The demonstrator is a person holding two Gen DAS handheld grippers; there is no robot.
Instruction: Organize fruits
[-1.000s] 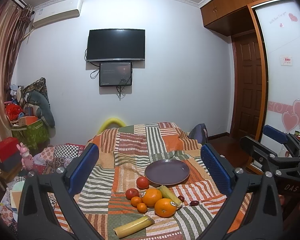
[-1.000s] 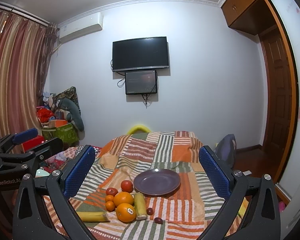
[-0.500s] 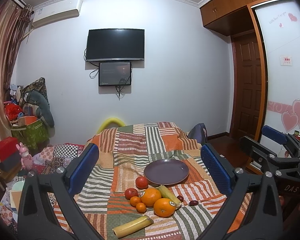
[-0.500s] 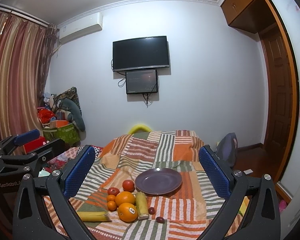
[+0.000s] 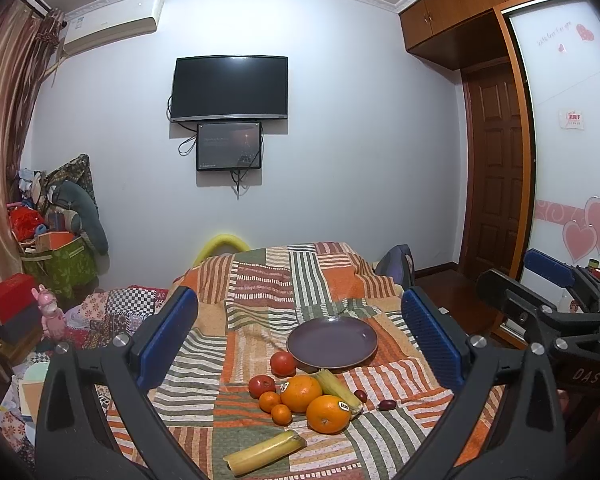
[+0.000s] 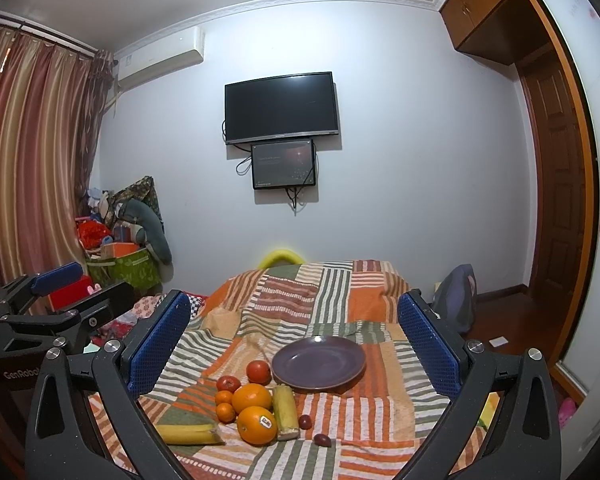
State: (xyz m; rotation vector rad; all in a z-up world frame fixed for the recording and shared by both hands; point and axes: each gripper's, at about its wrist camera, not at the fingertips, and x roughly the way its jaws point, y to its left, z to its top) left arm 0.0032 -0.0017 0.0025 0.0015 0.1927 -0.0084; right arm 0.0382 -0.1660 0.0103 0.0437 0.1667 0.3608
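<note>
Both claws [image 5: 300,340] [image 6: 294,340] slightly nearer fruit [image 5: 300,394]

White-walled bedroom [image 5: 339,140], wall-mounted TV [image 5: 230,88]

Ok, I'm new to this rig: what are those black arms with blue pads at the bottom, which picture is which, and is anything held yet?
Those are hand-held grabbers, one per hand, each with a camera looking along its two fingers. One picture is from the left tool, one from the right tool; both are open and hold nothing. On the striped patchwork bedspread lie an empty purple plate, two oranges, two tangerines, two tomatoes, two bananas and two small dark red fruits.
</note>
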